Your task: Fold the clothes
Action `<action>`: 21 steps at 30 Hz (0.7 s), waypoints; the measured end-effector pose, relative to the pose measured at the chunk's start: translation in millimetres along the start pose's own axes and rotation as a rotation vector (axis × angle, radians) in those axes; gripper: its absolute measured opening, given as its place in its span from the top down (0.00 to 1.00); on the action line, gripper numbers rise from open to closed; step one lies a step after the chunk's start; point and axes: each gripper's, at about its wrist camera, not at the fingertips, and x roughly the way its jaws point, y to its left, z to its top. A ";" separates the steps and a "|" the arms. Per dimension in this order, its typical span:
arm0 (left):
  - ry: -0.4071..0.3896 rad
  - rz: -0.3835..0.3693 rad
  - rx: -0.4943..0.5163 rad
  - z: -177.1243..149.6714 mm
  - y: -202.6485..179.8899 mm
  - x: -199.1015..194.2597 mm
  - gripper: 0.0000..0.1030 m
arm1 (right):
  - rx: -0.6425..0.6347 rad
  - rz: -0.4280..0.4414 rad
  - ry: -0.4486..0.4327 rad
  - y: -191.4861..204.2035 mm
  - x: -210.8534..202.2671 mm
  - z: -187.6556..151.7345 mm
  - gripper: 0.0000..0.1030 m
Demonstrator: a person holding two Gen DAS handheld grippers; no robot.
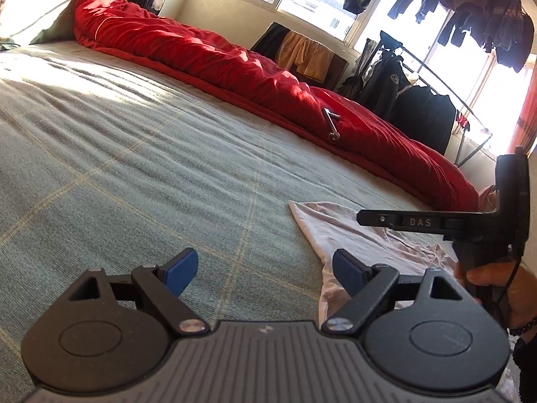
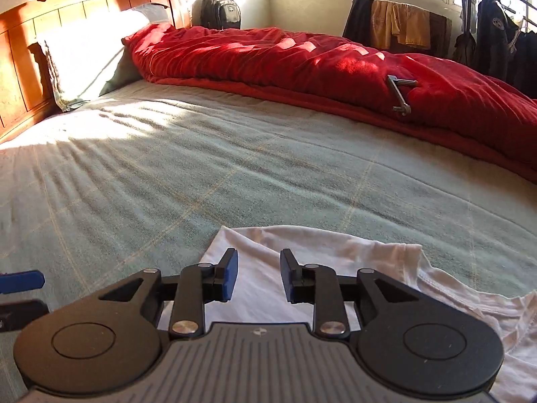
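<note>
the white t-shirt is lying rumpled at the lower right of both views on the green bedspread. we are judging it light, soft and floppy, best pinched at a hem corner. our right gripper is hovering over it, narrowly parted, holding nothing; our left gripper is gaping wide, empty, beside its edge.

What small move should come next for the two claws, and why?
Probably lower the left claw onto the near corner of the white shirt and close on it. Both claws are open and empty, the right claw hovers above the shirt, and the shirt lies rumpled and unfolded on the green bedspread.
</note>
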 end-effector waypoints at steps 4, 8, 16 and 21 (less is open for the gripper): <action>0.012 -0.047 0.046 -1.0 -15.6 -7.7 0.15 | -0.019 -0.065 0.021 -21.0 -56.9 -29.7 0.51; 0.051 -0.172 0.070 -1.7 -37.7 -16.6 0.14 | 0.048 -0.138 0.072 -48.2 -78.5 -66.5 0.49; 0.172 -0.406 0.239 -30.9 -110.0 -17.4 0.10 | 0.277 -0.189 0.087 -78.8 -96.7 -142.4 0.40; 0.244 -0.359 0.300 -54.6 -129.3 -3.0 0.10 | 0.272 -0.248 0.071 -66.2 -128.5 -173.1 0.33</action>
